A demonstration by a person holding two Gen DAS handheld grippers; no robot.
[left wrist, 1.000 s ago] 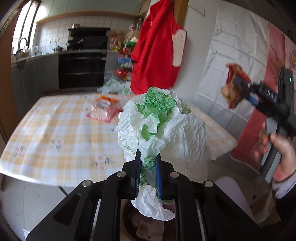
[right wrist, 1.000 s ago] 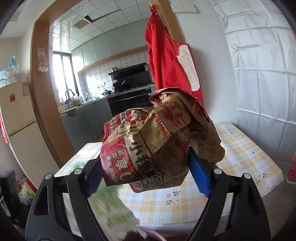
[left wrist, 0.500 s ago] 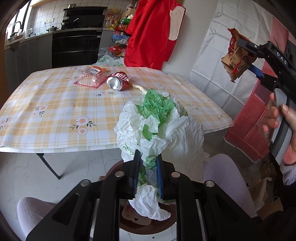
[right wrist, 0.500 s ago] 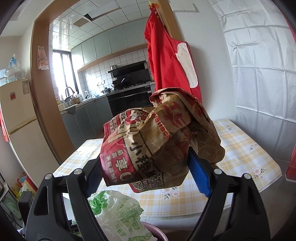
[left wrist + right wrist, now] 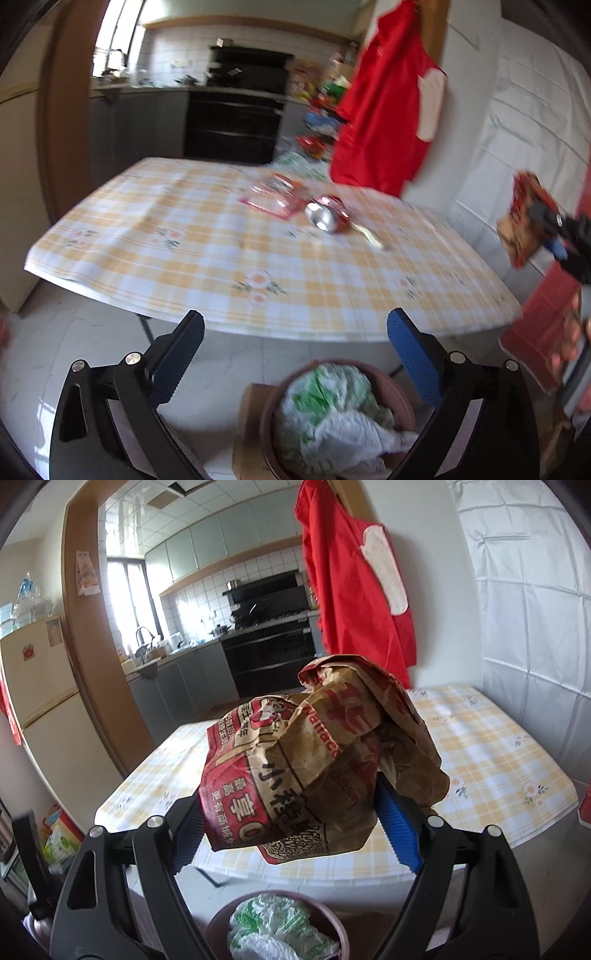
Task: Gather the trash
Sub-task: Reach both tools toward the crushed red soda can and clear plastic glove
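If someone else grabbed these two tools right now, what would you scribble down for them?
Left gripper: fingers have just been opening, nothing between them.
Right gripper: shut on the crumpled paper food bag, above the bin.
Done: white-and-green plastic bag lies in the brown bin on the floor by the table.
Left: drop the paper bag in, then fetch the red can and clear plastic package from the checked tablecloth.

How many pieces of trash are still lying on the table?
3: a clear red-edged plastic package, a crushed red can beside it, and a pale scrap just right of the can. More may be hidden.
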